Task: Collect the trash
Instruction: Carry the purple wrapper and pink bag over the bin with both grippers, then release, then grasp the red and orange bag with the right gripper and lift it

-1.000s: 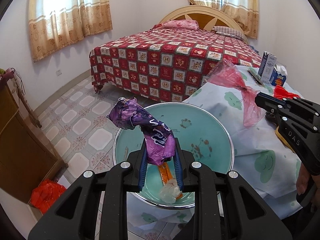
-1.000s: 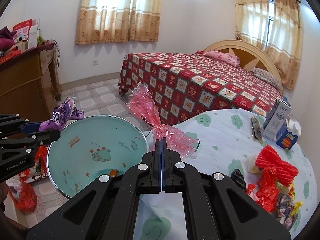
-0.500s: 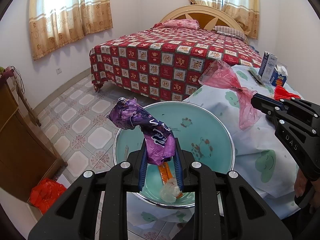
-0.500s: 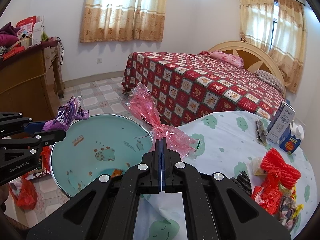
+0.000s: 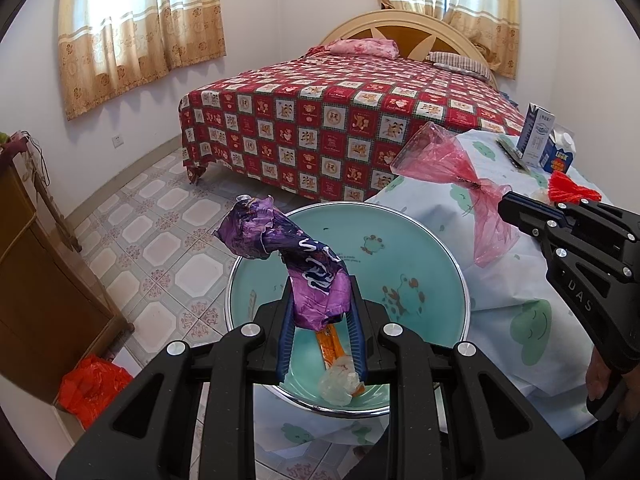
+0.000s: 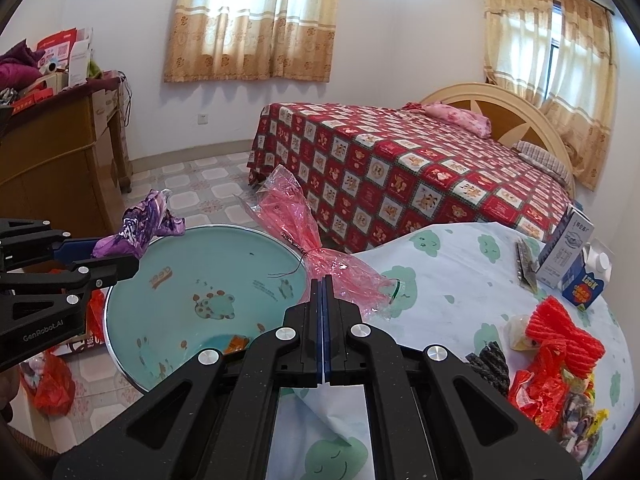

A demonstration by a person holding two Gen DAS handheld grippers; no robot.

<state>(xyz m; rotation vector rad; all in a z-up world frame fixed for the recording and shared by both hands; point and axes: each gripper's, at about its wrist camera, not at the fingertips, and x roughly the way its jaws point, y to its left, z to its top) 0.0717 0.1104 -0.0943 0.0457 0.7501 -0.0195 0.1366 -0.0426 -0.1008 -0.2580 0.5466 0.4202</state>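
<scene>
left gripper (image 5: 320,312): jaws part closed, pinching the lower end of a purple wrapper (image 5: 292,256); wrapper's long axis rises from the jaws and leans up and to the left, crumpled top free in the air; item hangs directly above the basin (image 5: 440,248), near its front rim. basin: teal, metal-rimmed, set at the edge of the table (image 5: 520,320); holds an orange packet (image 5: 330,342) and a clear crumpled bit (image 5: 338,384) straight below the jaws. right gripper (image 6: 323,280): jaws pressed together on one end of a pink cellophane wrap (image 6: 304,220); wrap's long axis runs forward and up to the left from the tips, tied waist just past the jaws, flared far end reaching over the basin's back rim. judgement: left load already sits over the opening, so release is a plain drop; right load lies beside the rim and needs carrying leftward first; left arm is nearer. more litter (image 6: 560,360) lies on the table at far right, well apart from both grippers
</scene>
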